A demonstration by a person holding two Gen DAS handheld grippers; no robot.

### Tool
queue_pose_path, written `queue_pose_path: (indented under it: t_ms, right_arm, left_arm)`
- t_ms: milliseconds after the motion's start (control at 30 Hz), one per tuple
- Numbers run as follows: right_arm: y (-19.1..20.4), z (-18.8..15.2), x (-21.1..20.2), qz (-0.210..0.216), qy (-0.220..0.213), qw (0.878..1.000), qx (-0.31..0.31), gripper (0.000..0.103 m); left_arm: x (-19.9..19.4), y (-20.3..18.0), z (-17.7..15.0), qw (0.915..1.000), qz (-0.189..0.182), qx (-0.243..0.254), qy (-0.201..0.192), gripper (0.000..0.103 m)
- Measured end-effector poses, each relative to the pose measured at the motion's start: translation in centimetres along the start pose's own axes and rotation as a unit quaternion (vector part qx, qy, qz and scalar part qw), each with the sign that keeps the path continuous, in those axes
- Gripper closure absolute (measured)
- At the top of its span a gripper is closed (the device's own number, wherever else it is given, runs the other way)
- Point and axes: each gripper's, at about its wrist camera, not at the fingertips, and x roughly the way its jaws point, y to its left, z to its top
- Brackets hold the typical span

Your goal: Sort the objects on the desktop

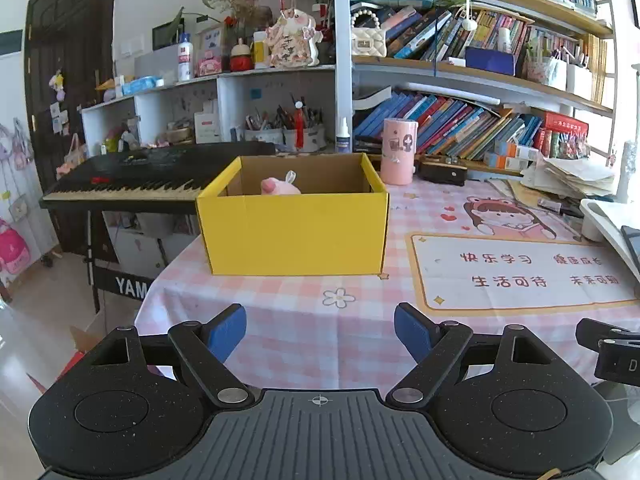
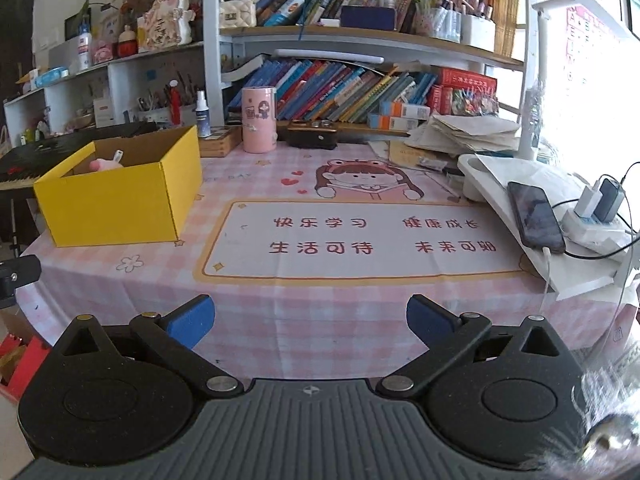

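The left gripper (image 1: 320, 332) and right gripper (image 2: 311, 324) both hover with fingers apart, holding nothing. The yellow box (image 1: 294, 232) stands at the tabletop (image 1: 360, 320) left edge, with a pink plush toy (image 1: 280, 187) inside. A pink cylinder (image 2: 259, 120) stands behind it; a phone (image 2: 536, 214) lies far right.

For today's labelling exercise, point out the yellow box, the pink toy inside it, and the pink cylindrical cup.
yellow box (image 1: 294, 236): left wrist view, centre of its front wall.
pink toy (image 1: 280, 186): left wrist view, on its body showing above the box's front edge.
pink cylindrical cup (image 2: 259, 120): right wrist view, mid-side.
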Motion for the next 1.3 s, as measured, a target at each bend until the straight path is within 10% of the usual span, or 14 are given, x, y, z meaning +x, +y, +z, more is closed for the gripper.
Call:
queue_pose_path:
  t_ms: [1300]
  right_arm:
    - [-0.1,-0.6,-0.1,0.002,0.019,1.0,-0.013,0.0]
  left_arm:
    - [0.5,-2.0,-0.6,0.9985,-0.036,0.034,0.023,0.018]
